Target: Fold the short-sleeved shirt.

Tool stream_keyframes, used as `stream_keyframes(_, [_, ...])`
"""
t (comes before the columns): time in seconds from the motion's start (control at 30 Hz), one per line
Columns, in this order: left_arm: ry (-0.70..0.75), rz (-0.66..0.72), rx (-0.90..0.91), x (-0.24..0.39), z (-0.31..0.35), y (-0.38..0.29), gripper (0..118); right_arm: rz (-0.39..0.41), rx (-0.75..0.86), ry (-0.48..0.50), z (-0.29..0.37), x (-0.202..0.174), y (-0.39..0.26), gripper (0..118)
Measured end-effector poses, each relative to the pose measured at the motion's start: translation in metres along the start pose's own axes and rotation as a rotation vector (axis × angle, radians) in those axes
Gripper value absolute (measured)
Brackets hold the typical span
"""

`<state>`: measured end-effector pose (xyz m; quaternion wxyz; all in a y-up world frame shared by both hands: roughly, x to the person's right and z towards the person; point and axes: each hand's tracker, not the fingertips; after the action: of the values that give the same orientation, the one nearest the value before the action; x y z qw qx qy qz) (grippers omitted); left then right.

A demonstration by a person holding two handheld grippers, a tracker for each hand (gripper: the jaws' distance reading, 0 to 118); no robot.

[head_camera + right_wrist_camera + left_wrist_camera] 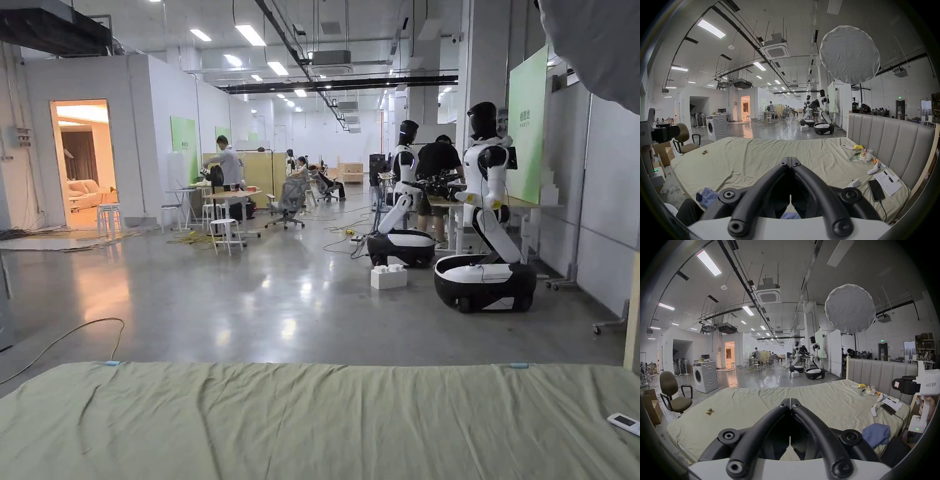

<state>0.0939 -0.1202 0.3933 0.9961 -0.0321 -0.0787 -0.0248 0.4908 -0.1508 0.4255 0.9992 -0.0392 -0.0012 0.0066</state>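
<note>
Shirt (pixel 876 434): blue, crumpled in a heap at the near edge of the bed (pixel 737 404), just beside the person's dark-clad leg; nothing is folded yet.
Left hand-held gripper (pixel 790 400): jaws pressed together, empty, raised above the sheet.
Right hand-held gripper (pixel 790 158): jaws also pressed together, holding nothing.
Clutter: phone (pixel 876 190) and papers (pixel 887 182) lie near the headboard, probably so the middle stays free for folding.

The head view looks level across the bed (pixel 312 425) into the hall. Both gripper views sit low at its near edge, facing likewise, sharing the headboard (pixel 880 369).
</note>
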Motion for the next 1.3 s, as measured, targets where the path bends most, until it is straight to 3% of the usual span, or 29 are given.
stream_keyframes(0.27, [0.002,0.023,-0.024,-0.009,-0.001,-0.001,0,-0.014,-0.012,-0.001,-0.001,0.000,0.000,0])
stream_keyframes(0.37, [-0.062,0.163,-0.015,-0.024,0.004,0.002,0,-0.010,-0.028,0.000,0.000,0.001,0.000,0])
stream_keyframes(0.47, [-0.079,0.205,-0.053,-0.041,0.007,0.002,0,-0.010,-0.034,0.000,0.006,0.002,-0.003,0])
stream_keyframes(0.53, [-0.043,0.237,-0.094,-0.056,0.005,-0.011,1,-0.097,-0.073,0.014,0.006,0.005,-0.010,0])
stream_keyframes(0.57, [-0.035,0.260,-0.126,-0.066,0.001,-0.019,6,-0.130,-0.102,0.023,0.006,0.006,-0.014,0])
stream_keyframes(0.6, [-0.044,0.332,-0.203,-0.076,-0.005,-0.034,23,-0.127,-0.092,0.032,0.008,0.006,-0.014,0])
stream_keyframes(0.7, [-0.044,0.548,-0.380,-0.104,-0.029,-0.095,96,-0.152,-0.138,0.043,0.007,0.004,-0.025,0])
stream_keyframes(0.73, [-0.051,0.580,-0.408,-0.110,-0.036,-0.114,101,-0.153,-0.150,0.045,0.007,0.003,-0.029,0])
stream_keyframes(0.9, [-0.028,0.800,-0.606,-0.139,-0.083,-0.216,100,-0.187,-0.209,0.052,0.004,0.004,-0.038,0])
stream_keyframes(1.0, [-0.044,0.858,-0.657,-0.145,-0.105,-0.254,98,-0.189,-0.221,0.049,0.005,0.005,-0.038,0])
stream_keyframes(1.1, [-0.056,0.978,-0.672,-0.144,-0.117,-0.281,95,-0.186,-0.235,0.035,0.006,0.007,-0.040,0])
stream_keyframes(1.2, [-0.096,1.084,-0.571,-0.144,-0.109,-0.278,88,-0.193,-0.245,0.026,0.006,0.007,-0.042,0])
stream_keyframes(1.27, [-0.120,1.167,-0.607,-0.139,-0.112,-0.289,53,-0.208,-0.256,0.032,0.006,0.008,-0.043,0])
stream_keyframes(1.3, [-0.106,1.133,-0.632,-0.134,-0.112,-0.290,26,-0.214,-0.262,0.037,0.004,0.008,-0.045,0])
